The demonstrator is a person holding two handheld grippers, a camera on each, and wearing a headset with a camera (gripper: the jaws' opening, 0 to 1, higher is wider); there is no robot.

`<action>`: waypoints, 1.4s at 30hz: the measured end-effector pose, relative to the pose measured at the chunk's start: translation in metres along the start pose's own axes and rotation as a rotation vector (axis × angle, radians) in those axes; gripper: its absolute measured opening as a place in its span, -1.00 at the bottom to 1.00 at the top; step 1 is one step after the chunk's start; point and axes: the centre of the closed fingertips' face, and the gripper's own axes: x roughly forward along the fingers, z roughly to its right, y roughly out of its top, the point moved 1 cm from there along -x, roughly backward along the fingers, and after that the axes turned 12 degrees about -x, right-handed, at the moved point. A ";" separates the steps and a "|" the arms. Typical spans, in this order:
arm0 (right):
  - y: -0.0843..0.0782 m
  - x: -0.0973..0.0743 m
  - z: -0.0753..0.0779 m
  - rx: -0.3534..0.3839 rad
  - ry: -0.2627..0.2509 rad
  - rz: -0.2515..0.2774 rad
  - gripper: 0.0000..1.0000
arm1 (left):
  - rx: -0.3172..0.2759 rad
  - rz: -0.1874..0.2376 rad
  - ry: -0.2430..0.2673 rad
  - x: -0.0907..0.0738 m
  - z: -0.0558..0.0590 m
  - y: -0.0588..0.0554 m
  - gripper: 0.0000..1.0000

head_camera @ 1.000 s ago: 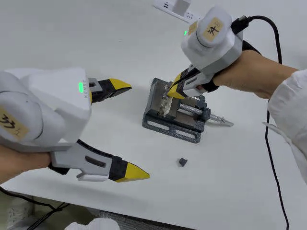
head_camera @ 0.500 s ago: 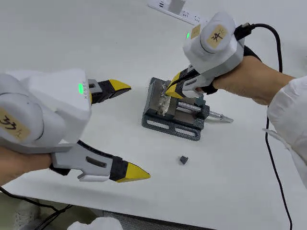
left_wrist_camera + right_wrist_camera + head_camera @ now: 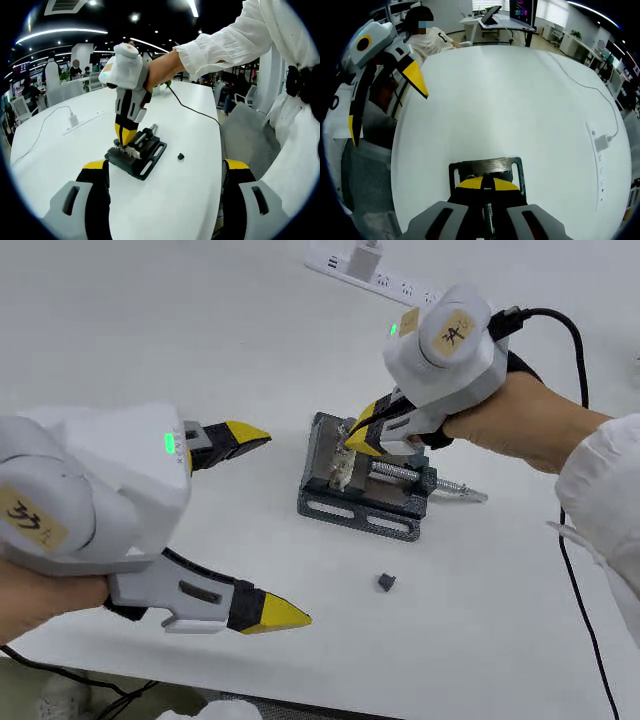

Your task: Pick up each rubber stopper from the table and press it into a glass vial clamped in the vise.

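Note:
A dark metal vise (image 3: 365,498) stands mid-table with pale glass vials (image 3: 340,475) clamped in its jaws. My right gripper (image 3: 357,437) hovers just above the vials, its yellow tips pressed shut; I cannot tell whether anything is pinched between them. From its own view the shut tips (image 3: 485,184) sit over the vise (image 3: 485,167). One small dark rubber stopper (image 3: 385,582) lies on the table in front of the vise. My left gripper (image 3: 272,525) is held wide open to the left, well apart from the vise (image 3: 137,155) and the stopper (image 3: 181,156). The right gripper (image 3: 124,136) also shows there.
A white power strip (image 3: 372,272) with a plugged charger lies at the far edge; its cable (image 3: 580,82) runs across the white table (image 3: 180,340). A black cable (image 3: 570,540) trails from the right gripper. The left gripper (image 3: 415,75) shows in the right gripper view.
The right gripper's tips have lifted slightly off the vial tops. The head camera has shifted a little. The left gripper stays open in about the same place.

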 end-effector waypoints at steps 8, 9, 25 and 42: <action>-0.003 -0.004 0.003 0.020 -0.021 0.014 -0.86 | 0.005 -0.011 0.002 -0.001 0.000 -0.001 0.85; -0.003 -0.005 0.004 0.025 -0.028 0.021 -0.87 | 0.006 -0.012 0.002 -0.001 0.000 -0.001 0.85; -0.004 -0.043 -0.005 0.119 -0.137 0.162 -0.62 | 0.042 -0.035 -0.005 -0.002 0.003 0.003 0.84; -0.009 -0.088 -0.034 0.201 -0.249 0.292 -0.38 | 0.082 -0.073 -0.018 -0.001 0.010 0.003 0.84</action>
